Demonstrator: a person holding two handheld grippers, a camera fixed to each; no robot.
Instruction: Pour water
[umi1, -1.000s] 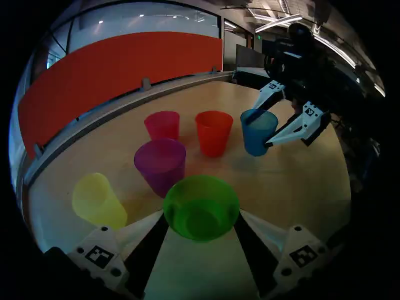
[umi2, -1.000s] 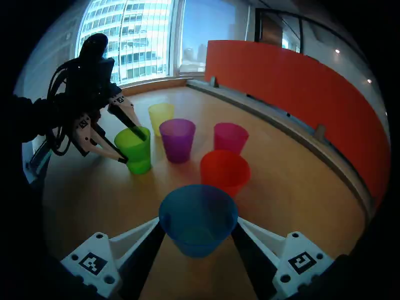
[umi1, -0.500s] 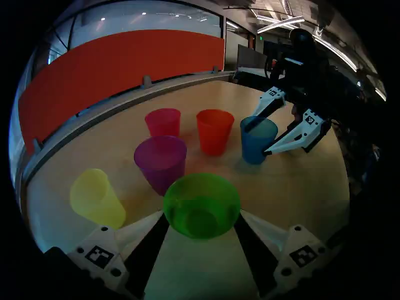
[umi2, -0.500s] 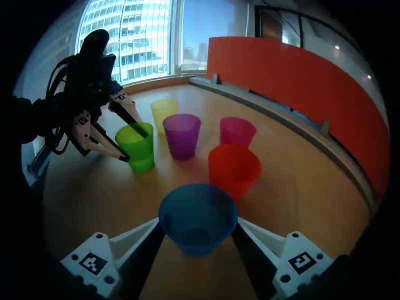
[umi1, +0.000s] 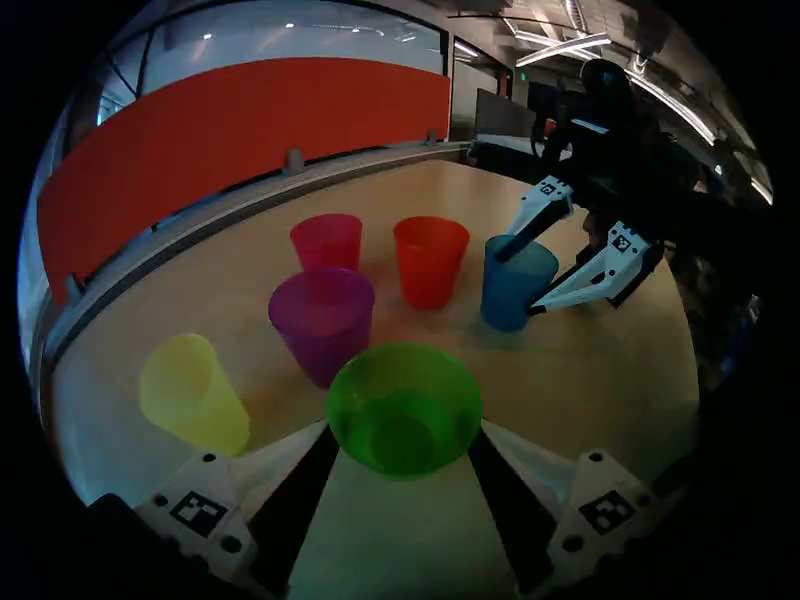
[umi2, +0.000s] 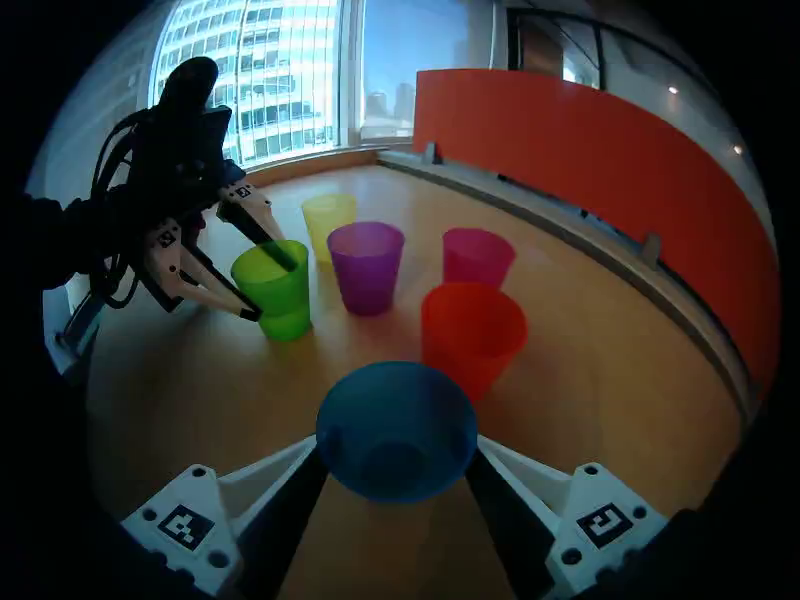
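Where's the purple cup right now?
In the left gripper view the purple cup stands left of centre, just beyond the green cup, between the yellow cup and the pink cup.

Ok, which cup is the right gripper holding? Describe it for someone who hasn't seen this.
On the wooden table beside the long orange panel, find the red cup. Right next to it, clamped between the fingers of the right gripper, is the blue cup: translucent plastic, and the only blue one among its neighbours.
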